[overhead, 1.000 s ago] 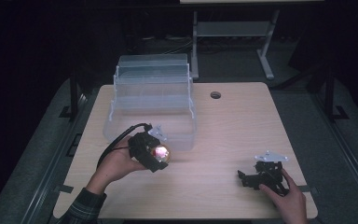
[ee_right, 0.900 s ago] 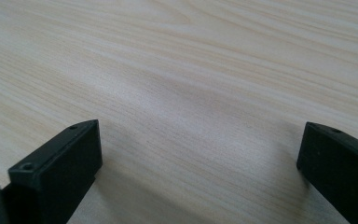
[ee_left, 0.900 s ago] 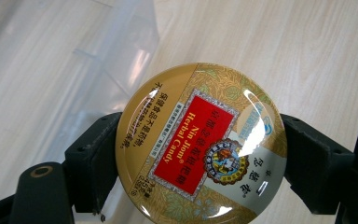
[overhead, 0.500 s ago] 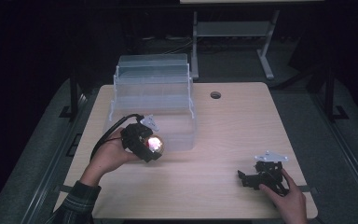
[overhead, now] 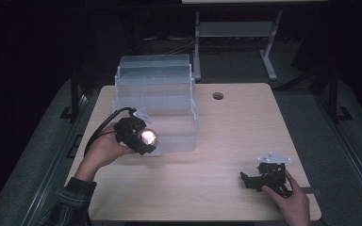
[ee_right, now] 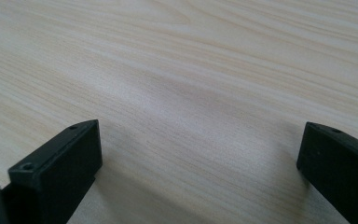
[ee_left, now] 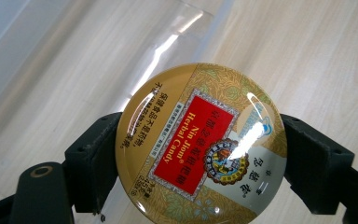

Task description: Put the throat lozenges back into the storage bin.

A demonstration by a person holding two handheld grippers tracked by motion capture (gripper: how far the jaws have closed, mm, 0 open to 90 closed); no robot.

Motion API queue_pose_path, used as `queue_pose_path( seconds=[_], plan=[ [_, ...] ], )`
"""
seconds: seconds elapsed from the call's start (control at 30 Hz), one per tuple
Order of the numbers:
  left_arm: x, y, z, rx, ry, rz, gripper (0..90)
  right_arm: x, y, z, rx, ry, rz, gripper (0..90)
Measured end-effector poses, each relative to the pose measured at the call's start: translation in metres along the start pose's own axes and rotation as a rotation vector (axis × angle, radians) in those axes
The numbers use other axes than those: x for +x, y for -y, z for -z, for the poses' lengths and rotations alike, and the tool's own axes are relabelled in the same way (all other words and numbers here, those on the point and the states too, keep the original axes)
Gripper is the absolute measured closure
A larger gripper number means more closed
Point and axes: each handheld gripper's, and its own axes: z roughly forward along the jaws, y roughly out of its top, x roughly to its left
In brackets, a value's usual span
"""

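Two tools work over one pale wooden table [overhead: 226, 136], and the clear plastic box [overhead: 156, 106] standing toward the table's far left serves as the landmark. At the box's near left corner, the left tool [overhead: 141, 139] is clamped on a round candy tin [ee_left: 200, 144], its black jaws pressing the tin's rim from opposite sides; in the high view the tin [overhead: 148, 137] glints just in front of the box's near wall, at or just above its rim, held off the table. In the left gripper view the tin's gold lid with a red label faces the camera, and behind it lie the box's transparent wall and the bare wood grain. The left hand [overhead: 104, 149] comes in from the near left edge of the table, close beside the box's left side, with a cable looping from the tool toward that edge. Well apart from the box, toward the table's near right corner, the right tool [overhead: 257, 180] rests low on the wood, its jaws spread wide with nothing between them, the right hand [overhead: 290, 200] behind it near the front edge. Between the box and that tool stretches a broad open run of tabletop, and right of the box the table is bare out to a small round hole [overhead: 218, 96] near the far edge.
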Motion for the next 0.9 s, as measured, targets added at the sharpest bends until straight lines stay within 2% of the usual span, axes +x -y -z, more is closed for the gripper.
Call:
queue_pose_path(
  seconds=[0.47,0.7,0.9],
  plan=[
    [0.028,0.008,0.012,0.009,-0.049,0.056,19.4,0.0,0.0,0.0,-0.001,0.001,0.0,0.0],
    [0.042,0.015,0.014,0.016,-0.055,0.101,19.5,0.0,0.0,0.0,0.0,0.0,0.0,0.0],
    [0.052,0.019,0.017,0.023,-0.07,0.119,19.5,0.0,0.0,0.0,0.0,0.0,0.0,0.0]
  ],
)
